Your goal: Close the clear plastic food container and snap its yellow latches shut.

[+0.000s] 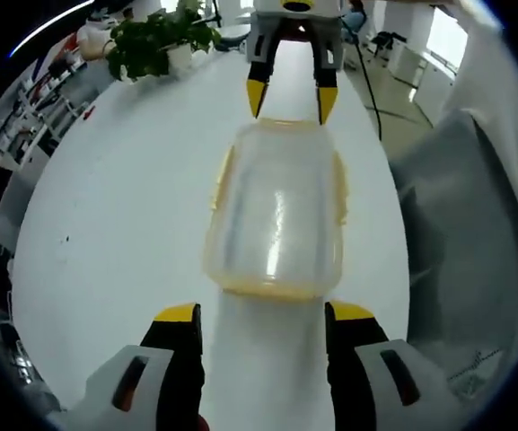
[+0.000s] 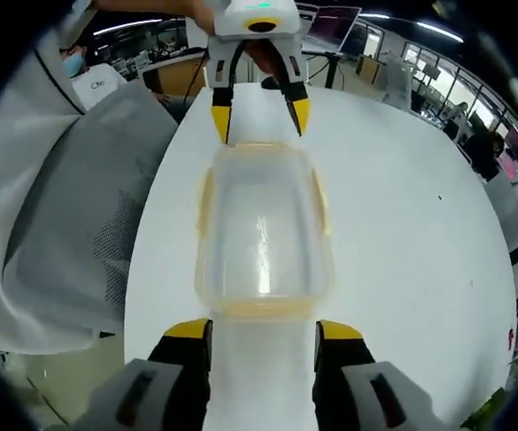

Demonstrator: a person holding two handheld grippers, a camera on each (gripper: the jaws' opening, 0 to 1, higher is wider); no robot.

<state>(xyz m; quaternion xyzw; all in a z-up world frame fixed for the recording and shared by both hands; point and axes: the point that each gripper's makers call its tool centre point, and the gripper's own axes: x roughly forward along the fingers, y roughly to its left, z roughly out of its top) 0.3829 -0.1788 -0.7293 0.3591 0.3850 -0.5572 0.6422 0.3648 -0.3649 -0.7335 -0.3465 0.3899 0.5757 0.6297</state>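
Observation:
A clear plastic food container (image 1: pixel 276 208) with its lid on lies on the white table (image 1: pixel 124 215), with yellow latches along its sides and ends. My left gripper (image 1: pixel 260 316) stands open just short of the container's near end. In the left gripper view, the right gripper (image 1: pixel 292 99) faces me at the far end, open. In the right gripper view the same container (image 2: pixel 260 229) lies ahead of my open right gripper (image 2: pixel 262 332), and the left gripper (image 2: pixel 259 117) stands open at the far end. Neither touches the container.
A potted green plant (image 1: pixel 155 40) stands at the table's far end in the left gripper view. A grey mesh office chair (image 2: pixel 88 224) sits beside the table edge. Desks and monitors (image 2: pixel 330 27) fill the office behind.

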